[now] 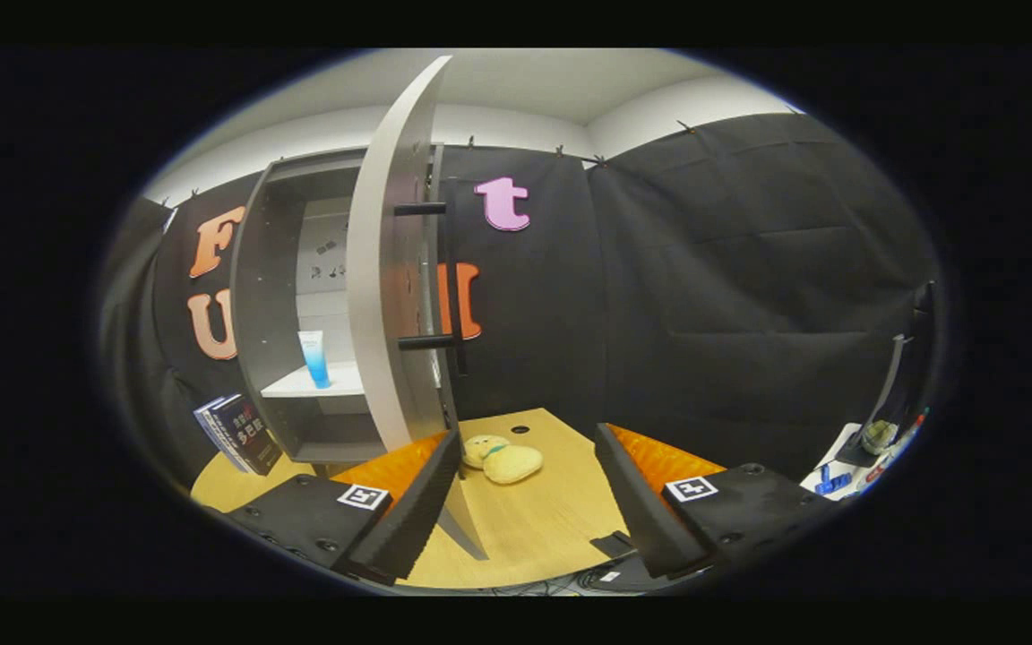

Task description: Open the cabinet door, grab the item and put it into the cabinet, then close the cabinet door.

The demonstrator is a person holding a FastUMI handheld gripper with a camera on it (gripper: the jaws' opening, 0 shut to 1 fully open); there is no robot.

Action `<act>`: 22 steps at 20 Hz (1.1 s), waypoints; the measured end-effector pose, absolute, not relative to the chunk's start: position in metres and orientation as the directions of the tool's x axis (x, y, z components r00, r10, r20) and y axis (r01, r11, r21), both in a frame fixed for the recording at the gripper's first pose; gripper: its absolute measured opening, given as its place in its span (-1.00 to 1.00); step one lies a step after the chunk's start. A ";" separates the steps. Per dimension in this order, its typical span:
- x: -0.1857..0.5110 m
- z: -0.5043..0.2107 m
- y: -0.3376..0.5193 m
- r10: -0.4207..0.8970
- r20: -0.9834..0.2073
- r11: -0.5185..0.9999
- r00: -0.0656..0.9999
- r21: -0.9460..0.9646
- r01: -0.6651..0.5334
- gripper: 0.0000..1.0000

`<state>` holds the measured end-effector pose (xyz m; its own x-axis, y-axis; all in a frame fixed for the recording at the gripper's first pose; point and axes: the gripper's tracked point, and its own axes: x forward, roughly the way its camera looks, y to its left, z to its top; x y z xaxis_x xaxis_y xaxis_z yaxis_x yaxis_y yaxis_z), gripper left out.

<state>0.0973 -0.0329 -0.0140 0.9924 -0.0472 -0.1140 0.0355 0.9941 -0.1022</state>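
One grey cabinet (279, 296) stands on the wooden bench (543, 528), and its one door (386, 269) is swung open, edge-on toward the camera, with one black handle (453, 278) on two pegs. Inside, on the one white shelf (323, 385), one blue and white tube (313, 358) stands upright, and beside the cabinet a few dark books (238, 434) lean. The claw (529, 502) is spread wide and holds nothing; one yellow plush toy (503, 459) lies on the bench just ahead, between the fingers, beside the door's lower edge.
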 end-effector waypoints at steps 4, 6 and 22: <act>0.091 -0.020 0.000 -0.040 -0.120 0.993 0.992 -0.115 0.026 0.94; 0.090 -0.023 0.018 -0.028 -0.125 0.992 0.992 -0.129 0.012 0.94; 0.103 -0.058 0.149 0.106 -0.140 0.989 0.985 -0.093 -0.119 0.94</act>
